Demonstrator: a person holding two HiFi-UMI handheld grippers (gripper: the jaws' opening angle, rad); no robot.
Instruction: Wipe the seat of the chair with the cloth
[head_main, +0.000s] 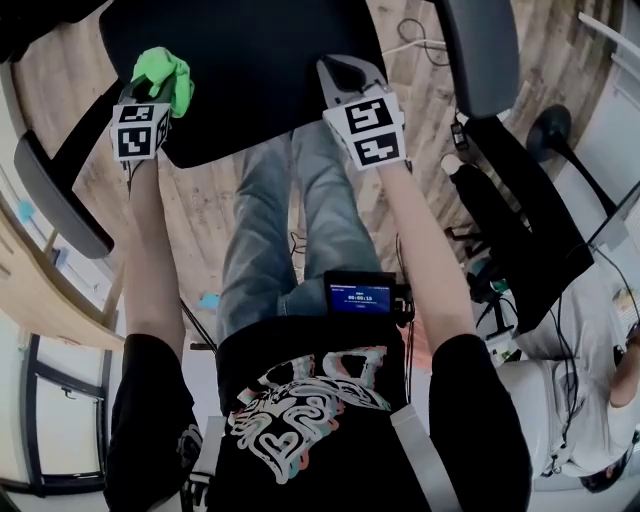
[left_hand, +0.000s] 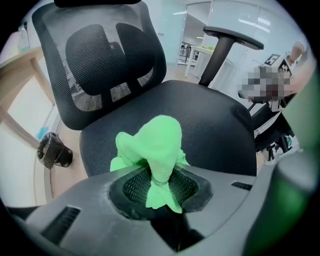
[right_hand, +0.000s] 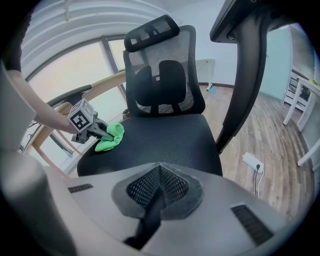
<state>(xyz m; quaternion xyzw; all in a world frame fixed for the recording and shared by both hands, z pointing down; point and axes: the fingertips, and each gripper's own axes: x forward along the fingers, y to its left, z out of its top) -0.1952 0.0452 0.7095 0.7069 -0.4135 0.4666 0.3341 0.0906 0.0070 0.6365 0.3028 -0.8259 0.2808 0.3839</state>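
Pinching the crumpled bright-green cloth (head_main: 165, 70) in my left gripper (head_main: 150, 92), upper left, at the black mesh chair seat's (head_main: 250, 70) edge, I'm risking dragging it off the rim; my right gripper (right_hand: 159, 170) is hovering closed, empty.

One cloth (left_hand: 157, 145): bright green fleecy fabric, soft nap, matt. Chair seat (left_hand: 215, 120): black woven fabric, fine-grained and matt; backrest (left_hand: 100, 55): black open mesh, see-through in places, on a black plastic frame. Left gripper (left_hand: 160, 186) and right gripper (right_hand: 159, 170): smooth matt grey plastic shells with black grid-textured pads (right_hand: 142, 187); floor (right_hand: 270, 145): light wood planks, faint sheen.
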